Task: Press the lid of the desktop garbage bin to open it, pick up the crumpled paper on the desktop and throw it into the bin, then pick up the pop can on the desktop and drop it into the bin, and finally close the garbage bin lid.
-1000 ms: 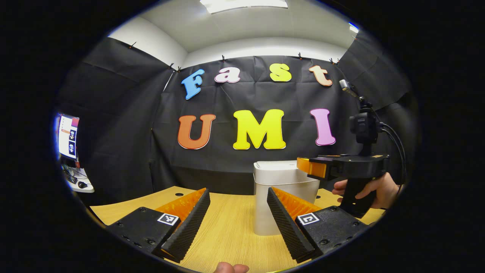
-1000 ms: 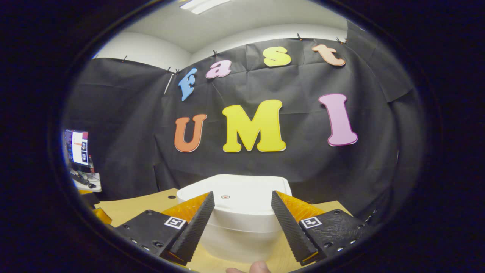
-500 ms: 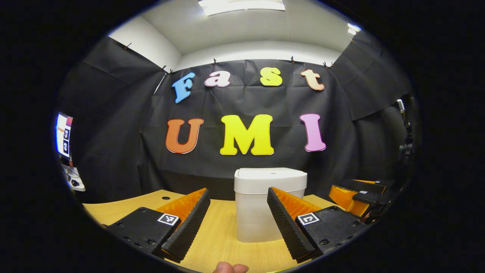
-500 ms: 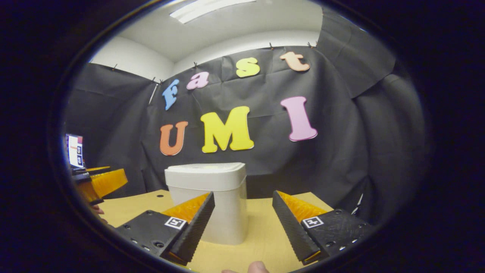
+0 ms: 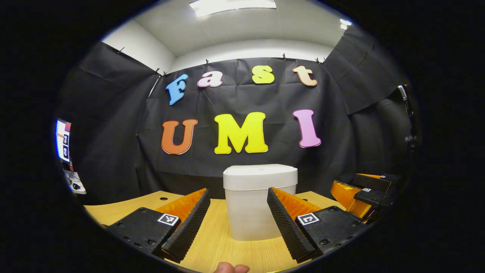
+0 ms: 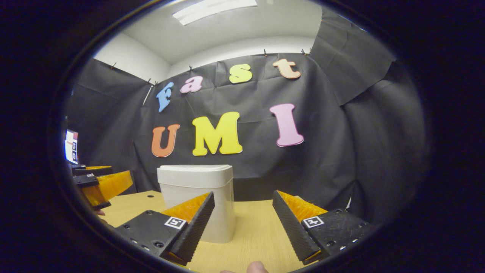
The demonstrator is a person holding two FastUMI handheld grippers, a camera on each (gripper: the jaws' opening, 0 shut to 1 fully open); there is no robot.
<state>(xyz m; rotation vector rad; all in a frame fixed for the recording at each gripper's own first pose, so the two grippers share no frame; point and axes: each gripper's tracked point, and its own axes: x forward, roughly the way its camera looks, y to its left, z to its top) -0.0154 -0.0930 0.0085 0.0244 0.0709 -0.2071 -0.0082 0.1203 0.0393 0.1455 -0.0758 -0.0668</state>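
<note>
Both jaws wide apart, holding nothing: left gripper [image 5: 238, 223] and right gripper [image 6: 242, 227] alike. Bin [image 5: 260, 201] upright on the table [image 5: 223, 242], lid [image 5: 260, 175] down. Risk judged: bumping the light bin while pulling back, so tipping or shifting it. Bin ahead between the left fingers, well apart; ahead-left of the right ones, behind its left finger [image 6: 193, 225].
</note>
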